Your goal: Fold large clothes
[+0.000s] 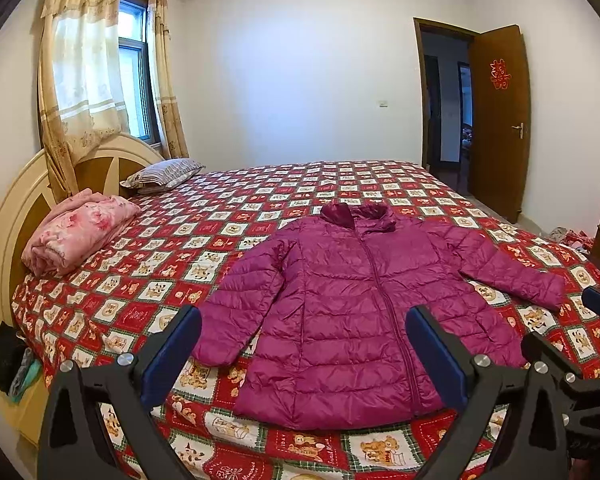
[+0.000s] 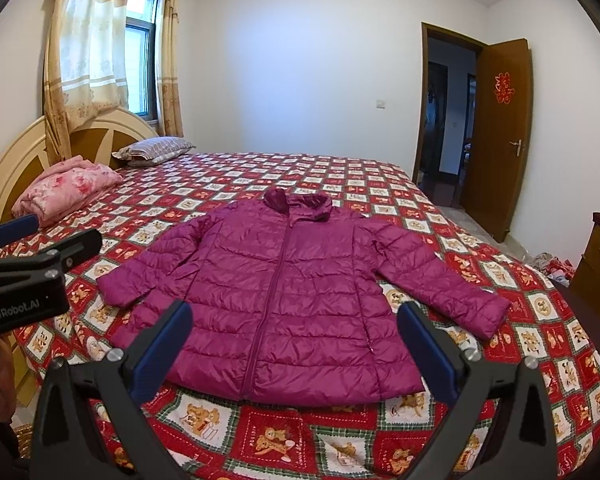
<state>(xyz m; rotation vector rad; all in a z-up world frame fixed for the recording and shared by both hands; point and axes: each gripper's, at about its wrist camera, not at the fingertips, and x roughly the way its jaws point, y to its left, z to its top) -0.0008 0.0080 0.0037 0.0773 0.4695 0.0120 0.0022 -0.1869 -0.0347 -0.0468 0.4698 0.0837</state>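
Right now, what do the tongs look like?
The left tongs and right tongs match: black plastic arms with triangular cut-outs, round silver bolts at the joints, and flat blue pads lining the inner faces of the fingers. The right wrist view shows the left tool's black body with white "GenRobot.AI" lettering. No cables or sleeves are clearly visible.

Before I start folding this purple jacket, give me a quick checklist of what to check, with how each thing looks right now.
1. Jacket lies flat, front up, zipped: ok.
2. Both sleeves spread out to the sides, not tucked under: ok.
3. Left gripper open, holding nothing: ok.
4. Right gripper open, holding nothing: ok.
5. Bedspread around the jacket free of clutter; pink blanket and pillow lie apart near the headboard: ok.
6. Hood area at the collar smoothed flat: cannot tell, it looks bunched.
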